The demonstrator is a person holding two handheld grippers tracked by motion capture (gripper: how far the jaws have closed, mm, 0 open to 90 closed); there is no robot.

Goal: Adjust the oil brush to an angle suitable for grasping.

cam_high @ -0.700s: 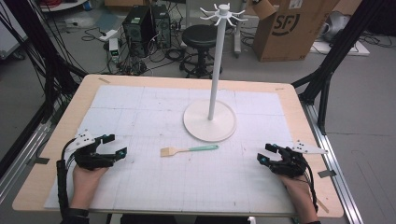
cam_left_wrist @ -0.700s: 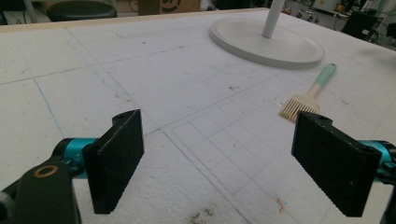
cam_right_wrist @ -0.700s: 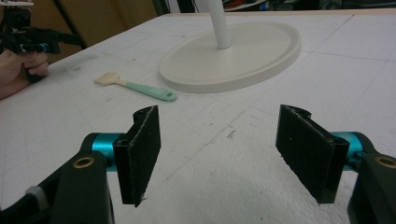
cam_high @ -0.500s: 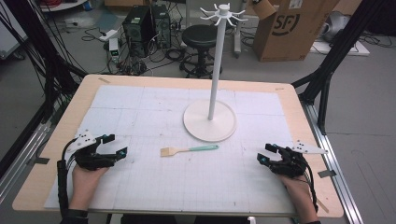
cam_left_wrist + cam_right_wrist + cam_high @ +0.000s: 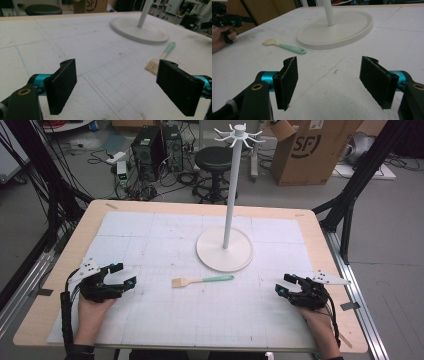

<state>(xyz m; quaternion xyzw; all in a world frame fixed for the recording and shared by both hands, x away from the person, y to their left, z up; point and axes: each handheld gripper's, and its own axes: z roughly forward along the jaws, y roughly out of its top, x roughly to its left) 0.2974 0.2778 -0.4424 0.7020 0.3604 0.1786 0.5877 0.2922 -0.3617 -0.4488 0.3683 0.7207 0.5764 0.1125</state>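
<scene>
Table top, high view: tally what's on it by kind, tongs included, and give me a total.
Brush: 1
Hanging stand: 1
Tongs: 2, left and right, both open and holding nothing
Total: 4

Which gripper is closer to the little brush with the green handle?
Left. The left gripper sits open just off the bristle end of the small green-handled brush; the right gripper, also open, sits slightly farther beyond its handle tip.
</scene>
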